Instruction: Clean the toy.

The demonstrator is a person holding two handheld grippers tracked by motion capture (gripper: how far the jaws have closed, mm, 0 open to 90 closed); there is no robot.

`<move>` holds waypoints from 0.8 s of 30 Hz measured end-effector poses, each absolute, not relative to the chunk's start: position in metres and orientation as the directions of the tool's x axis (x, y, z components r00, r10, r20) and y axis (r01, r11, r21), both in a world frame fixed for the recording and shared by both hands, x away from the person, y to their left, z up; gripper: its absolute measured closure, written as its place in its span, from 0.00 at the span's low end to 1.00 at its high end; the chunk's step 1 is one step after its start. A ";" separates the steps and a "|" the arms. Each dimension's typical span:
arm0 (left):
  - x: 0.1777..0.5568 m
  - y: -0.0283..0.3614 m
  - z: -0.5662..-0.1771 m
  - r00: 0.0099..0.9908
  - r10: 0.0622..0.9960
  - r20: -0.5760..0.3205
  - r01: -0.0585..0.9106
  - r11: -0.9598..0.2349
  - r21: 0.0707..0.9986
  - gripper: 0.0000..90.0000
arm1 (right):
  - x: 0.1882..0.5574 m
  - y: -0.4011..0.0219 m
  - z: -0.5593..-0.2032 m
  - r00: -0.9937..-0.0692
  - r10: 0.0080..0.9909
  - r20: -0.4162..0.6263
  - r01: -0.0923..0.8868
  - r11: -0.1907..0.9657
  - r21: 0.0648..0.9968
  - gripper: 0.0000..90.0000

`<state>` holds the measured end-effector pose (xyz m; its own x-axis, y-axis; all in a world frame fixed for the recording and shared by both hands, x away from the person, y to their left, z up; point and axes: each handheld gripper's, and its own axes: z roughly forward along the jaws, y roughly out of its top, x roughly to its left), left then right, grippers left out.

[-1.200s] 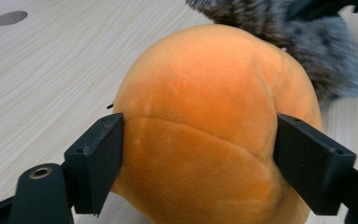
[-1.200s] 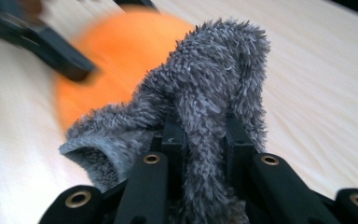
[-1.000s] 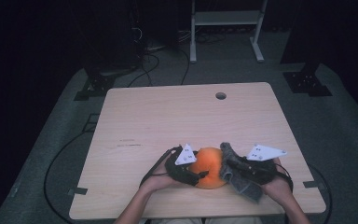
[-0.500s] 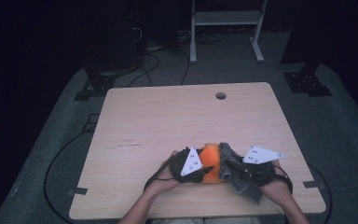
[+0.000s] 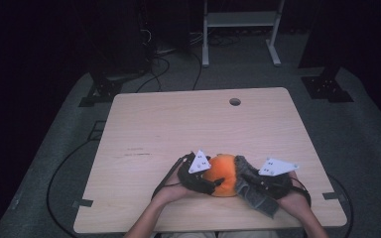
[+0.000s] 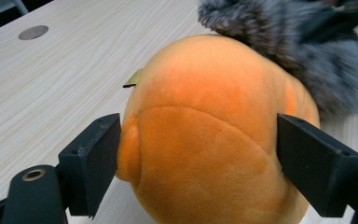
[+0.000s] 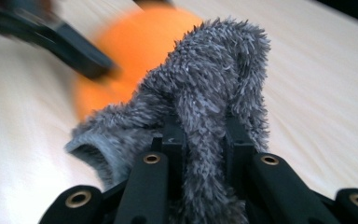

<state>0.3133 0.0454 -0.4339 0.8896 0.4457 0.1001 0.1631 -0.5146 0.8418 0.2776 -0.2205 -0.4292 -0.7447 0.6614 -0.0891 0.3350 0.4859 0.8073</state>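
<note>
Orange plush ball (image 5: pixel 224 173), round and soft, sits on the wooden table (image 5: pixel 188 124) in the lower middle of the high view, close to the near edge, between a person's two hands. A fuzzy grey cloth (image 5: pixel 255 194) lies touching its right side, trailing toward the lower right of the frame.

In the left gripper view the ball takes up the centre, with the left gripper (image 6: pixel 198 163) reaching around it. One black jaw stands at lower left, right against the plush; the other stands at right, at the ball's edge. These jaws have just been opening, with the ball between them, and they do not dent the plush, so I judge the ball released, not squeezed.

In the right gripper view the right gripper (image 7: pixel 204 140) is clenched tight on a fold of the grey cloth, which rises between its jaws in the lower centre; the ball shows blurred at upper left behind it.

The work in hand looks like fitting cloth and ball together. To do it well, the left jaws would need to close squarely across the ball's widest part so that it cannot roll, while the right keeps its pinch and draws the cloth over slowly. Soft plush slips easily, so a firm, centred grip matters.
</note>
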 end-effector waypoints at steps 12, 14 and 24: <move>0.322 0.055 -0.427 0.905 0.425 -0.002 0.232 -0.489 0.841 0.03 | 0.270 -0.210 -0.419 -0.790 0.605 -0.102 0.270 0.492 0.828 0.83; 0.320 0.047 -0.435 0.922 0.387 -0.034 0.249 -0.522 0.816 0.04 | 0.267 -0.212 -0.420 -0.800 0.592 -0.099 0.263 0.493 0.829 0.82; 0.308 0.046 -0.429 0.922 0.362 0.140 0.067 -0.505 0.861 0.33 | 0.269 -0.215 -0.410 -0.770 0.630 -0.096 0.271 0.460 0.846 0.82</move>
